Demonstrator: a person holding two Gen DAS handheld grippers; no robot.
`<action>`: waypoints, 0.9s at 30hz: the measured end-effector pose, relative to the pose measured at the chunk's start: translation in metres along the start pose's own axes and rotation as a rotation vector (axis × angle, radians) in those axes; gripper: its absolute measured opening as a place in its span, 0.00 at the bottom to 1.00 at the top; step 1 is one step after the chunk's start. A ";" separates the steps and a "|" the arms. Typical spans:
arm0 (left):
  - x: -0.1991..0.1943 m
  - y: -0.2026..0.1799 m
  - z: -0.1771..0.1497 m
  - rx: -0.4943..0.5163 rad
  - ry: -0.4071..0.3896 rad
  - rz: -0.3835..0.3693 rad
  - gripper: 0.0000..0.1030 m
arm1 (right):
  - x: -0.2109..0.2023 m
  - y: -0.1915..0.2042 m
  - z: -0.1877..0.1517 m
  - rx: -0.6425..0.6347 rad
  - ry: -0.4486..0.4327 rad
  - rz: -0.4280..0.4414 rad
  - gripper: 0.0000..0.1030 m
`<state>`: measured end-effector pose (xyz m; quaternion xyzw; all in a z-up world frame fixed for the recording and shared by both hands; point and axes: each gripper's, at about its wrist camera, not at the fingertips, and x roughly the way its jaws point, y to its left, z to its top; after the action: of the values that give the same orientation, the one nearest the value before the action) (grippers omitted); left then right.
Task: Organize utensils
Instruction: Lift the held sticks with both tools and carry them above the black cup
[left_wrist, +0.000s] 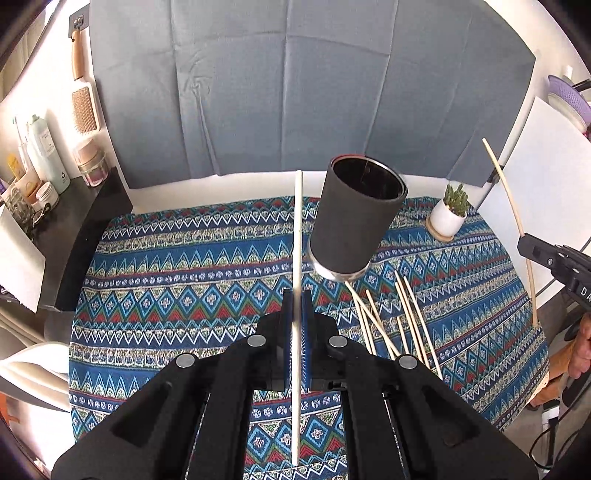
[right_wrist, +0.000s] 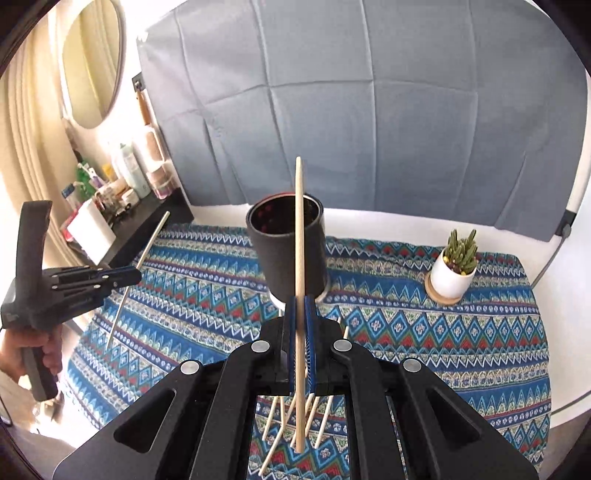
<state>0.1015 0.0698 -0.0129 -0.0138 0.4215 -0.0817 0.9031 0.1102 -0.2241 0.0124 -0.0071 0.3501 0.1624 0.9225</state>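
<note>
1. Pale wood chopstick (left_wrist: 297, 236), centre frame: left gripper (left_wrist: 296, 306) clamped mid-shaft; right gripper (right_wrist: 300, 314) clamps another chopstick (right_wrist: 300, 229).
2. Judged light, stiff, slippery; grip mid-length.
3. Black holder (left_wrist: 354, 218) right of centre.

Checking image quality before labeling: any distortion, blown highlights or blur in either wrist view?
Left wrist: strong fisheye bending, the stick in the right gripper looks bowed; white table rim blown out; left gripper and its chopstick sharp. Right wrist: dark vignette corners; bright wash around the mirror; cup and plant pot in focus, no motion blur.
</note>
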 end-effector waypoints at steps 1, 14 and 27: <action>-0.002 -0.001 0.007 0.003 -0.015 -0.002 0.05 | 0.000 0.001 0.004 0.001 -0.013 -0.002 0.05; -0.025 -0.027 0.087 0.086 -0.218 -0.062 0.05 | 0.018 0.006 0.062 -0.041 -0.096 0.020 0.05; 0.019 -0.029 0.136 0.035 -0.326 -0.280 0.05 | 0.066 -0.005 0.104 -0.032 -0.187 0.090 0.05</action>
<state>0.2133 0.0318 0.0628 -0.0696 0.2625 -0.2104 0.9391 0.2250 -0.1962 0.0471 0.0093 0.2600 0.2091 0.9427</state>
